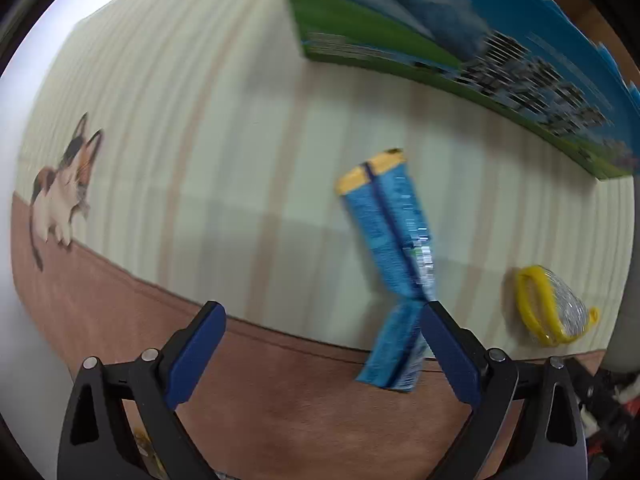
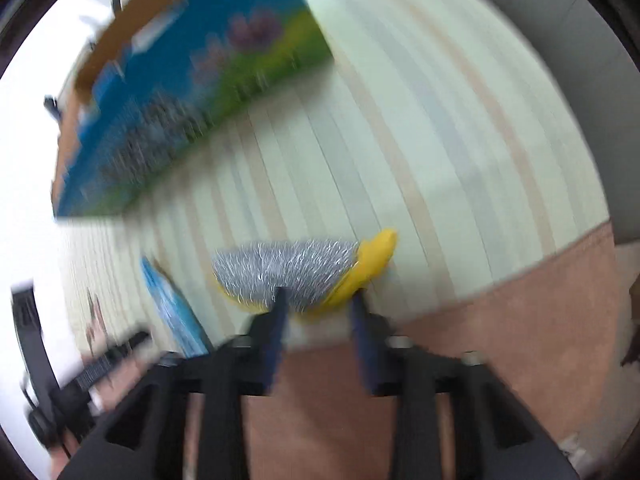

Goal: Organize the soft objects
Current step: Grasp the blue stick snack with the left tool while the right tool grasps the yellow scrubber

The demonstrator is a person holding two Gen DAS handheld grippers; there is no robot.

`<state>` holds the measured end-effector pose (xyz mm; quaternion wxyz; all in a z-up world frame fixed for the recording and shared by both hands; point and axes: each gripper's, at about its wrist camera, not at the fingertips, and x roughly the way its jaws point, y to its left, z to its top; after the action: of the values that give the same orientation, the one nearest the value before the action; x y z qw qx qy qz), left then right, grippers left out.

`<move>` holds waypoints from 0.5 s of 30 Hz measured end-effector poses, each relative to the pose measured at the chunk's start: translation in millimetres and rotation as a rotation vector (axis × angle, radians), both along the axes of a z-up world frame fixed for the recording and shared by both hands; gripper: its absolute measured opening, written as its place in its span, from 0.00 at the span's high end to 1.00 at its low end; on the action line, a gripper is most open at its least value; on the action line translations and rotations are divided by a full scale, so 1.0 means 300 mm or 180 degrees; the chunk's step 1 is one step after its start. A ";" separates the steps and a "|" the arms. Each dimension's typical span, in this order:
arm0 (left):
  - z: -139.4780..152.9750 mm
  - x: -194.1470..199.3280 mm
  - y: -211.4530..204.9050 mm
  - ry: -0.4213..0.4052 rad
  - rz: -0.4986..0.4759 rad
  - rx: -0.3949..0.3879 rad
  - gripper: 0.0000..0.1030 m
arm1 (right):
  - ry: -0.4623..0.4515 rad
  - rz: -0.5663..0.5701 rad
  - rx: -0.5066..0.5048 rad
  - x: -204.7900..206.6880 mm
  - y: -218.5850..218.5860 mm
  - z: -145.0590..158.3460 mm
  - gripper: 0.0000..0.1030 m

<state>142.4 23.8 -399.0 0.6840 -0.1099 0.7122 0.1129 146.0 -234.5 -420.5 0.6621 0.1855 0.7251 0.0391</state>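
A blue soft pack with a yellow end [image 1: 390, 240] lies on the striped mat [image 1: 200, 140], reaching over its brown border. My left gripper [image 1: 322, 320] is open; its right finger [image 1: 448, 344] touches the pack's side, the pack lies outside the jaws' middle. A yellow-framed steel-wool scrubber [image 1: 554, 306] lies further right. In the right wrist view the scrubber [image 2: 292, 268] sits just ahead of my right gripper [image 2: 318, 296], whose jaws stand partly apart with the tips at its near edge. The blue pack [image 2: 176, 312] shows at lower left. This view is blurred.
A large blue and green printed box [image 1: 460, 40] stands at the back of the mat, also in the right wrist view [image 2: 192, 92]. A cat picture [image 1: 64, 188] is printed on the mat's left. A grey rounded object [image 2: 580, 60] stands at far right.
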 end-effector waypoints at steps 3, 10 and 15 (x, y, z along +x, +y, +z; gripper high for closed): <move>-0.026 0.043 -0.066 0.0000 -0.0317 0.0111 0.15 | -0.0005 0.0363 -0.0038 -0.032 -0.016 0.020 0.29; -0.094 0.086 -0.135 0.0170 -0.0457 -0.0075 0.61 | -0.0463 0.1697 -0.0551 0.040 0.125 0.104 0.29; -0.125 0.047 -0.110 0.0191 -0.0418 -0.0126 0.69 | -0.0514 0.2755 -0.0805 0.053 0.299 0.052 0.29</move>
<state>156.5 -9.3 -436.3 0.6660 -0.0730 0.7402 0.0569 161.9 -144.7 -405.1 0.6566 -0.2204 0.6811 0.2377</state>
